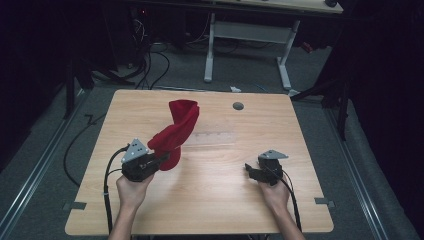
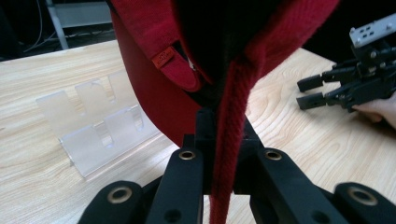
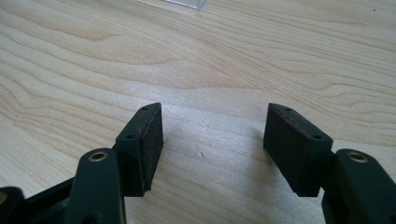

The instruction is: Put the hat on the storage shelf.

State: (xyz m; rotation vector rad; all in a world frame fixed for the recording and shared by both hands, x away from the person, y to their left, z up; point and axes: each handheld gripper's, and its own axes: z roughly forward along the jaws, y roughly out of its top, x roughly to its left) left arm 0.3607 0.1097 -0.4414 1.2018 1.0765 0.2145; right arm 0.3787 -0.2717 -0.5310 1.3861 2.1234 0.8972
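Red cloth (image 1: 176, 131) clamped in left gripper (image 1: 162, 159), lifted; right gripper (image 1: 248, 170) apart, empty at 3 o'clock; next, probably grab the free end.

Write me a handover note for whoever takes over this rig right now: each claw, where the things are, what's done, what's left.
Left claw: shut on an edge of the red knitted fabric cap, holding it up off the light wooden table.
Right claw: open, nothing between its pads, low over bare table at the right.
Clear plastic stand: on the table behind the cap, untouched.
Done: cap gripped and lifted.
Left: probably to set the cap on or by the stand; the right claw is free to help.
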